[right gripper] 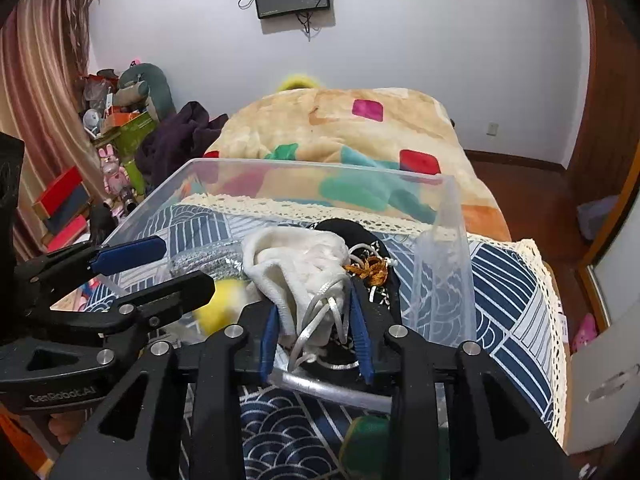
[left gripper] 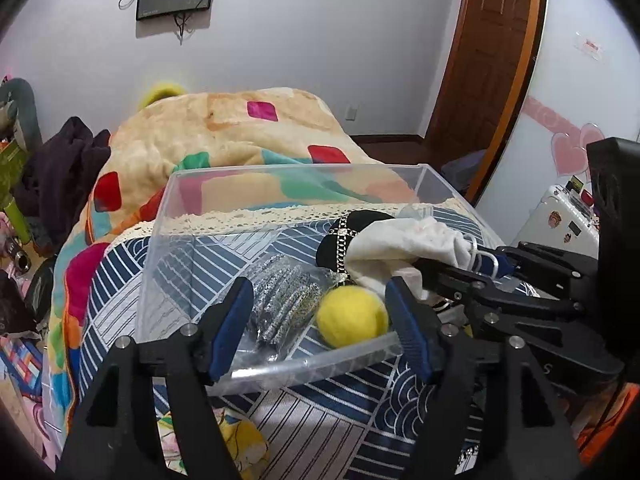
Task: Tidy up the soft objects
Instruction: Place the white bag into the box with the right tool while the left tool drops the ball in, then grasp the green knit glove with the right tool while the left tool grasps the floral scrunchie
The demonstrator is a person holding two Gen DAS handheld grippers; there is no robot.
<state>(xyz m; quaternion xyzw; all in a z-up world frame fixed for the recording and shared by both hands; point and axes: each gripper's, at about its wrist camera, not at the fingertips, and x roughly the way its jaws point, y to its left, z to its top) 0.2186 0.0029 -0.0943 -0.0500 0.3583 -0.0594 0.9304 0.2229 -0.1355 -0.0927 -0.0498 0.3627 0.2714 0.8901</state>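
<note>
A clear plastic bin (left gripper: 256, 176) (right gripper: 320, 168) sits on the bed. Inside lie a yellow felt ball (left gripper: 352, 316) (right gripper: 218, 304), a silver glittery pouch (left gripper: 280, 296) (right gripper: 208, 264) and a black item with chain trim (left gripper: 340, 236) (right gripper: 360, 236). My right gripper (right gripper: 316, 320) (left gripper: 486, 266) is shut on a white drawstring cloth bag (right gripper: 296, 264) (left gripper: 404, 244), holding it over the bin's right side. My left gripper (left gripper: 320, 320) (right gripper: 160, 264) is open at the bin's near wall, its fingers either side of the ball and pouch, holding nothing.
The bed has a blue-and-white patterned cover (left gripper: 320, 412) (right gripper: 508, 280) and a bunched beige blanket with coloured patches (left gripper: 224, 132) (right gripper: 340, 128). Dark clothing (left gripper: 64, 168) and clutter sit at left. A wooden door (left gripper: 492, 52) stands at right. A yellow printed cloth (left gripper: 240, 440) lies near me.
</note>
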